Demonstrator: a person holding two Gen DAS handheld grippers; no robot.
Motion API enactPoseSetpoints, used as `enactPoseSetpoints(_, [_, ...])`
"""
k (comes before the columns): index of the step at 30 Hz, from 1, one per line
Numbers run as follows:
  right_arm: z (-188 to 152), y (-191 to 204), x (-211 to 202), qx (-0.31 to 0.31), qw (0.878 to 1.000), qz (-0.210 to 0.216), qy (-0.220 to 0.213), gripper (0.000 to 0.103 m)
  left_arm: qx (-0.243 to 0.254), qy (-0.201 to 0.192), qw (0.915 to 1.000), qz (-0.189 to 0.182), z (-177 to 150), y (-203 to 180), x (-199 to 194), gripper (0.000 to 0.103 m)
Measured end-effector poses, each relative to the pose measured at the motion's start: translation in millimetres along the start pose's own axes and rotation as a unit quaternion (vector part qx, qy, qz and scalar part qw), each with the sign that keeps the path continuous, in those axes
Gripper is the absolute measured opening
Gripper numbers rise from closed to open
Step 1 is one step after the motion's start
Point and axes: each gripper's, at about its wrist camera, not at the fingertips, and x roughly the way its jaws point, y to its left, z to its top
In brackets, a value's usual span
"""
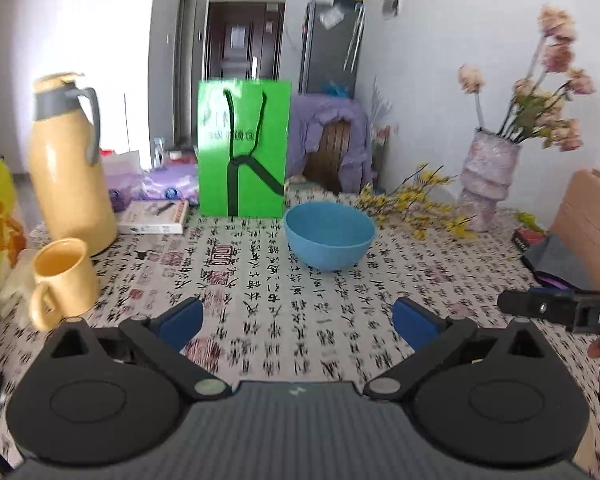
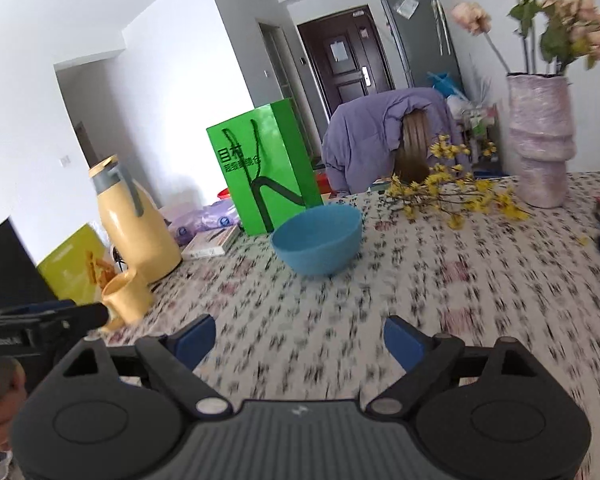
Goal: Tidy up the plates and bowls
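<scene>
A blue bowl (image 1: 329, 240) stands upright on the table's printed cloth (image 1: 260, 304), well ahead of both grippers and apart from them. My left gripper (image 1: 298, 322) is open with only cloth between its blue pads. My right gripper (image 2: 299, 342) is likewise open and holds nothing; the same blue bowl (image 2: 317, 239) lies ahead of it, slightly left of centre. The right gripper's body (image 1: 560, 308) shows at the right edge of the left wrist view, and the left gripper's body (image 2: 40, 320) at the left edge of the right wrist view. No plate is in view.
A yellow thermos (image 1: 70, 160) and a yellow mug (image 1: 62, 280) stand at the left. Behind the bowl stands a green paper bag (image 1: 244, 148), with a book (image 1: 154, 216) beside it. A vase of flowers (image 1: 488, 176) and yellow sprigs (image 1: 416, 200) lie at the right.
</scene>
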Motion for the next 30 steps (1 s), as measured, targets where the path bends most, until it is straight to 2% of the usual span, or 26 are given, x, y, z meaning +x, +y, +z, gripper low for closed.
enactPoseSetpoints(2, [22.8, -8.3, 23.7, 0.007, 1.0, 0.001, 0.011, 0.092, -0.003, 0.013, 0.9999, 0.001, 17.8, 2.8, 23.2, 0.103])
enactPoseSetpoints(7, [72.5, -23.5, 88.1, 0.008, 0.999, -0.002, 0.048, 0.092, -0.006, 0.05, 0.9983, -0.03, 62.0, 7.9, 93.5, 0.103])
enactPoseSetpoints(9, [88.0, -33.9, 116.9, 0.034, 0.998, -0.005, 0.061, 0.092, -0.015, 0.085, 0.9945, -0.058, 75.7, 10.8, 131.1, 0.103])
enactPoseSetpoints(11, [100.8, -48.5, 147.8, 0.074, 0.994, -0.006, 0.077, 0.092, -0.022, 0.125, 0.9871, -0.097, 86.4, 13.8, 170.9, 0.103])
enactPoseSetpoints(17, [115.0, -72.5, 223.1, 0.126, 0.986, -0.024, 0.105, 0.089, -0.069, 0.147, 0.9838, -0.075, 99.9, 24.3, 256.1, 0.102])
enactPoseSetpoints(19, [112.6, -77.3, 243.3, 0.135, 0.984, -0.031, 0.115, 0.082, -0.081, 0.156, 0.9825, -0.061, 101.1, 29.2, 277.6, 0.097])
enactPoseSetpoints(21, [108.6, -79.6, 262.0, 0.132, 0.983, -0.029, 0.126, 0.077, -0.09, 0.162, 0.9817, -0.044, 100.1, 34.9, 292.1, 0.078])
enactPoseSetpoints(22, [106.2, -81.3, 268.4, 0.132, 0.982, -0.031, 0.129, 0.073, -0.098, 0.165, 0.9806, -0.042, 98.6, 38.2, 298.2, 0.074])
enactPoseSetpoints(23, [102.9, -82.9, 274.9, 0.138, 0.981, -0.031, 0.131, 0.06, -0.103, 0.168, 0.9792, -0.047, 97.5, 41.1, 302.4, 0.061])
enactPoseSetpoints(24, [100.5, -84.0, 280.7, 0.141, 0.98, -0.025, 0.135, 0.044, -0.107, 0.174, 0.9775, -0.053, 96.2, 43.5, 306.7, 0.04])
enactPoseSetpoints(25, [97.9, -84.9, 285.7, 0.141, 0.98, -0.019, 0.141, 0.03, -0.107, 0.181, 0.9761, -0.056, 94.7, 43.6, 310.3, 0.029])
enactPoseSetpoints(26, [95.2, -85.3, 289.9, 0.141, 0.979, -0.016, 0.147, 0.027, -0.107, 0.188, 0.9747, -0.055, 92.8, 43.6, 313.4, 0.016])
enactPoseSetpoints(30, [93.8, -87.3, 294.1, 0.149, 0.977, -0.009, 0.15, 0.024, -0.112, 0.187, 0.9744, -0.055, 91.6, 45.6, 314.5, 0.012])
